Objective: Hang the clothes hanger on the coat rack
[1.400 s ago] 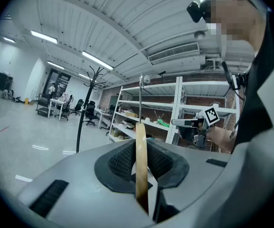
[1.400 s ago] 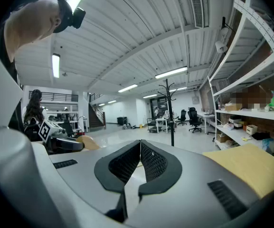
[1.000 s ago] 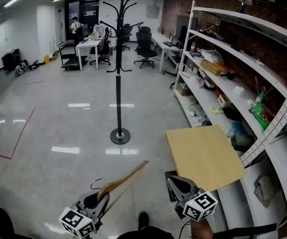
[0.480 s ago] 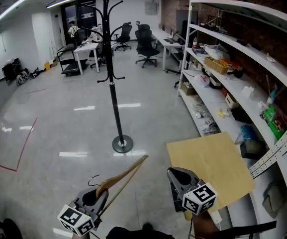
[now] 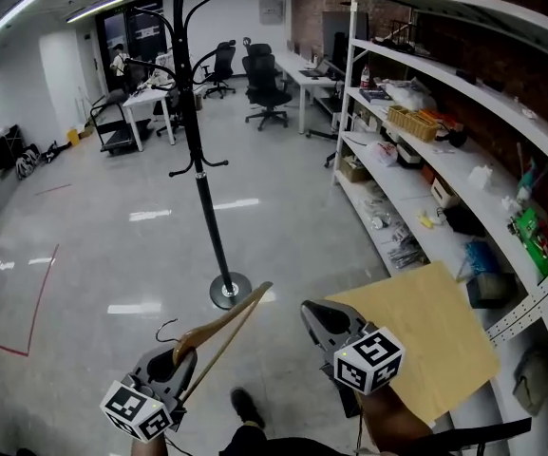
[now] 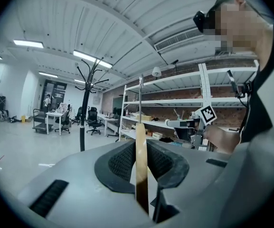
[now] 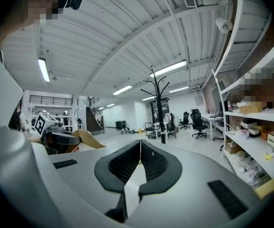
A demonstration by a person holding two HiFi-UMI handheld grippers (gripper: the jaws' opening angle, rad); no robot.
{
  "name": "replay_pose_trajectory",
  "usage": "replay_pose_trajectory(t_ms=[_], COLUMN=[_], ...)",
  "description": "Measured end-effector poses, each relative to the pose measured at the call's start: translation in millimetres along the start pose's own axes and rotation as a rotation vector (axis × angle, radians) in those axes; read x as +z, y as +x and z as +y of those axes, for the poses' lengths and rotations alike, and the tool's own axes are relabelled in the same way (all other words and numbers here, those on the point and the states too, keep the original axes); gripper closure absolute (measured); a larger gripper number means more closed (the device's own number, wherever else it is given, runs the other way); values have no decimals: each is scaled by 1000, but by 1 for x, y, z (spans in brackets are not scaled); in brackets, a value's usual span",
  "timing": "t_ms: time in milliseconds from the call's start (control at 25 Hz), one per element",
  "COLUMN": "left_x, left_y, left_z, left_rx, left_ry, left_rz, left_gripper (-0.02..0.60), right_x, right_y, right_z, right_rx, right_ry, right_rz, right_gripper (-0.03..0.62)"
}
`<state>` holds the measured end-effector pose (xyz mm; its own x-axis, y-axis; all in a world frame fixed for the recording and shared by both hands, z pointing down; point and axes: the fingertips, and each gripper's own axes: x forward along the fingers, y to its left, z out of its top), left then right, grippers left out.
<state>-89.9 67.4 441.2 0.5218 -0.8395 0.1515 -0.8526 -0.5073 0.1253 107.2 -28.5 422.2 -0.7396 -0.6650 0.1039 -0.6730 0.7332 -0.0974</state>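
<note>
In the head view a wooden clothes hanger (image 5: 228,324) with a thin dark hook slants up to the right from my left gripper (image 5: 180,357), which is shut on its lower end. The left gripper view shows the hanger's bar (image 6: 141,175) standing on edge, pinched between the jaws. My right gripper (image 5: 310,310) is beside it to the right, shut with nothing in it; its pads meet at the tip (image 7: 140,144). The black coat rack (image 5: 200,188) stands on the floor ahead, apart from both grippers, its round base just beyond the hanger's tip. It also shows as a coat rack (image 6: 83,122) and coat rack (image 7: 160,113).
Long white shelving (image 5: 425,150) full of clutter runs along the right. A tan board (image 5: 435,335) lies at its near end. Desks and office chairs (image 5: 259,84), a cart (image 5: 112,131) and a person (image 5: 119,60) are at the back. Red tape (image 5: 36,293) marks the floor at left.
Both grippers have travelled forward over the floor with the hanger still held. The coat rack now looks nearer and further left, its base close to the hanger's tip.
</note>
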Motion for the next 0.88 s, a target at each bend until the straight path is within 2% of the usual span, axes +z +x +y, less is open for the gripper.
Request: replay_pose_trajectory(t_ms=[320,520,760,880], left_x=[62,89,116,138], left_y=[69,95,132,170], left_z=[115,177,217,235], left_rx=[-97,-143,-176,-209], left_ry=[54,89,93,102], left_rz=[-59,-62,-61,-60], left_gripper=[529,529,529,529], right_x=[60,82,92,97], right_y=[126,192,240,269], right_z=[-34,-47,-75,-109], right_rx=[-39,-45,-49,-45], right_ry=[-63,-71,-77,-67], right_rz=[-27,-41,-18,-27], right_gripper=[586,586,586,586])
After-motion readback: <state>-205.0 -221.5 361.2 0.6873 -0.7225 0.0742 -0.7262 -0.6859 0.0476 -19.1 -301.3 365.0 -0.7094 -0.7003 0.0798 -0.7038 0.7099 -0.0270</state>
